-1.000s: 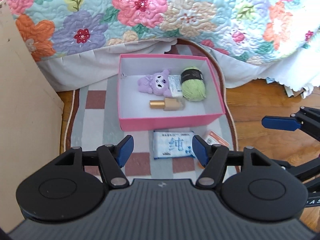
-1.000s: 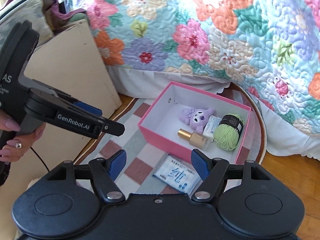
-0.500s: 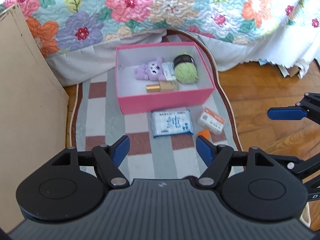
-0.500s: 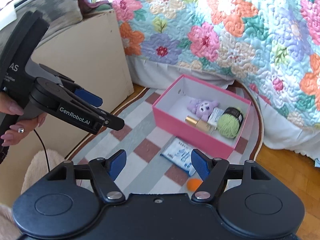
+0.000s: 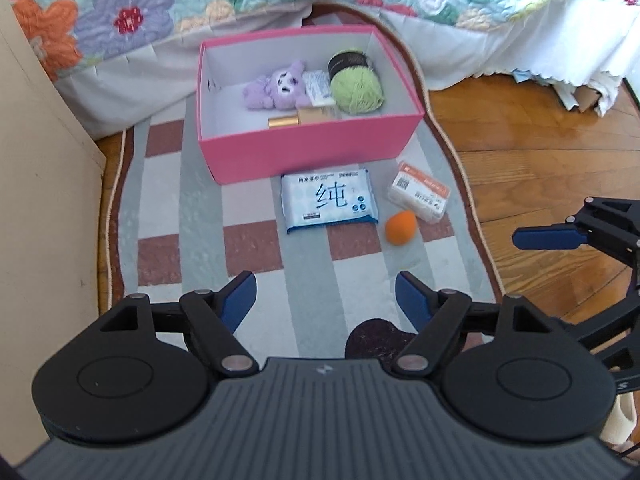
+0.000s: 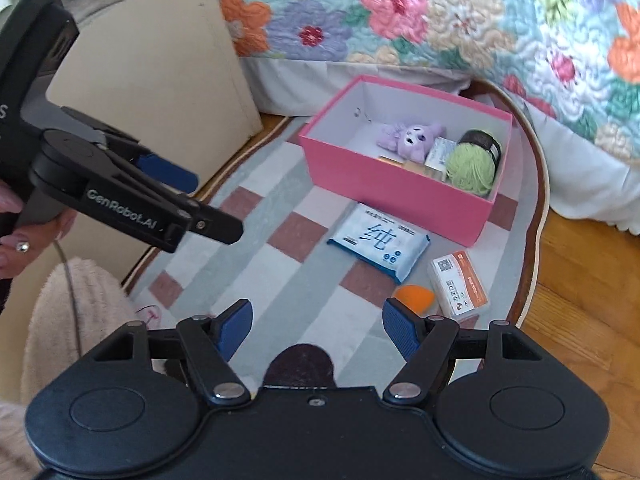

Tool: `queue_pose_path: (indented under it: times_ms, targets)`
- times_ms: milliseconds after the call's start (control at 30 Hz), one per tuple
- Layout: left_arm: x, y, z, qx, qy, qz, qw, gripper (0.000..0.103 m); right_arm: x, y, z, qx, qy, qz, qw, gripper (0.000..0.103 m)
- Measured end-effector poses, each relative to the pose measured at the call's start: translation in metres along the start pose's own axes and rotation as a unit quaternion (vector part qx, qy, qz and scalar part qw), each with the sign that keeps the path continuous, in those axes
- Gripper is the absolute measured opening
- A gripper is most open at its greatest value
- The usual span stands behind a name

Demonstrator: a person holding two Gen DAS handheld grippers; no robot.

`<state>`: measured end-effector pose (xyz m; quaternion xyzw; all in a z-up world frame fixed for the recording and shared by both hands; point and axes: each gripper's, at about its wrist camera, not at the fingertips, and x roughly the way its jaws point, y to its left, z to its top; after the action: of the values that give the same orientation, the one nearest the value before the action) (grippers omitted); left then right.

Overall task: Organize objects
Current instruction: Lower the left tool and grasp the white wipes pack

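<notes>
Pink box [image 5: 308, 152]: four items inside, three outside.

Blue wipes pack [image 5: 329, 200], orange sponge [image 5: 400, 227], small carton [image 5: 419, 192] beside pink box [image 5: 308, 152].

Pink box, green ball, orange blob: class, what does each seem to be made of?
Pink box: likely matte cardboard, with thin straight walls, white inside.
Green ball: yarn; wound fuzzy strands under a dark paper band.
Orange blob: probably soft matte foam, smooth and rounded; the material is uncertain.
</notes>
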<state>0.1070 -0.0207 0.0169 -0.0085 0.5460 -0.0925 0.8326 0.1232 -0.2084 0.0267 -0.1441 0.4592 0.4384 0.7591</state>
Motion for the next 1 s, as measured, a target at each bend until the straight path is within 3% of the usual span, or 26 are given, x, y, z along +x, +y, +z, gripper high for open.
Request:
queue_pose_path:
  times_ms: [267,367,500,633,833,1000]
  targets:
    - [0.057,0.009,0.013,0.004,-0.009,-0.003,0.9999,0.084,0.065,-0.024,0.001,-0.033,-0.047,-0.024,0.998,0.077]
    - [0.077,0.008,0.015,0.038,-0.039,0.025,0.9982,0.088,0.097,-0.029,0.001,-0.066,-0.032,-0.041,0.996,0.077]
    - [0.109,0.020,0.023,0.017,-0.025,0.011,0.9995,0.090,0.131,-0.039,0.000,-0.077,-0.025,-0.063,0.995,0.077]
    - [0.141,0.036,0.028,-0.016,-0.022,0.003,0.9996,0.090,0.151,-0.060,-0.003,-0.020,-0.038,-0.037,0.998,0.077]
    - [0.175,0.055,0.030,-0.044,-0.061,-0.025,0.9968,0.089,0.173,-0.086,-0.005,0.087,-0.042,-0.005,0.995,0.077]
    - [0.196,0.073,0.028,-0.079,-0.059,-0.048,0.9940,0.087,0.193,-0.092,-0.001,0.146,-0.036,-0.010,0.989,0.077]
